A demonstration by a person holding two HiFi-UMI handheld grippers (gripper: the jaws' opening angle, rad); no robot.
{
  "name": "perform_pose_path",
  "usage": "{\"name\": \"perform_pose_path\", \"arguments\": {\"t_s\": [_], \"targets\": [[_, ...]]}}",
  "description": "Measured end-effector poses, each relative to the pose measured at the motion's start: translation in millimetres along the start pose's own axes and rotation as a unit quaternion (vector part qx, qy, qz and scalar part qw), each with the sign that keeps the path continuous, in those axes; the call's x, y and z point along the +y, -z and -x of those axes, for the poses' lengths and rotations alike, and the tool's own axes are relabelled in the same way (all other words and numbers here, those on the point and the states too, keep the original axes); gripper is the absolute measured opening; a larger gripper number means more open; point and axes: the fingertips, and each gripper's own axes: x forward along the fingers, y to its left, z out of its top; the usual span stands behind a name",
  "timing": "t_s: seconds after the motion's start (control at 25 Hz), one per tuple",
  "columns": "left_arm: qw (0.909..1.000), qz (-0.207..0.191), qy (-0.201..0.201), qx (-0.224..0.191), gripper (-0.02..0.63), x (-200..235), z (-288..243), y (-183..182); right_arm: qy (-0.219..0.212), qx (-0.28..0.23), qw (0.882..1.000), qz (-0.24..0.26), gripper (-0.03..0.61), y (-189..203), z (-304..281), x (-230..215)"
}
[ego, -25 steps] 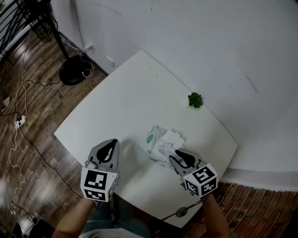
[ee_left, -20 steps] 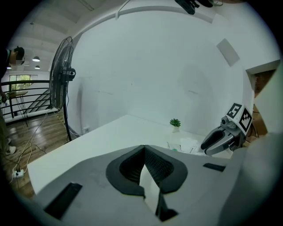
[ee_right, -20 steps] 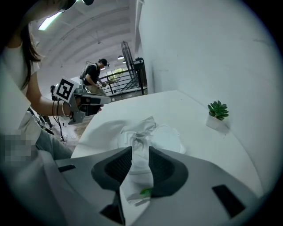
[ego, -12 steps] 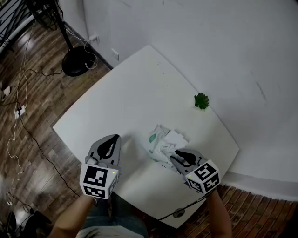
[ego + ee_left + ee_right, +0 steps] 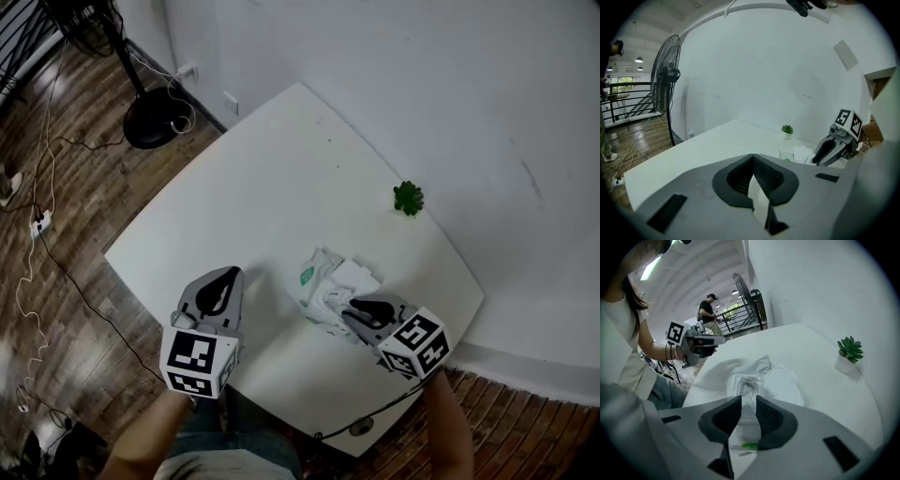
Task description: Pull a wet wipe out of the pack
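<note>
Wet-wipe pack (image 5: pixel 319 281) unmoved, right gripper (image 5: pixel 352 312) still at its edge (fingers apart)

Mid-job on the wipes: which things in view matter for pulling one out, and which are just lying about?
For the job:
- pack of wipes
- wipe sticking up from it
- right gripper, jaws apart, at the pack
- left gripper, jaws together, empty

Lying about:
- potted plant
- fan on the floor
- cables

A small potted plant (image 5: pixel 408 199) sits on the white table (image 5: pixel 244 206), floor fan (image 5: pixel 666 75) beyond.
</note>
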Motion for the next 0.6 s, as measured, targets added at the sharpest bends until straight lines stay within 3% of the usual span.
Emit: {"name": "perform_pose_path", "arguments": {"t_s": [0.6], "targets": [[0.9999,0.009,-0.008,0.006,0.0,12,-10,1,-0.057,0.045,0.997,0.01,0.066,1,-9,3]]}}
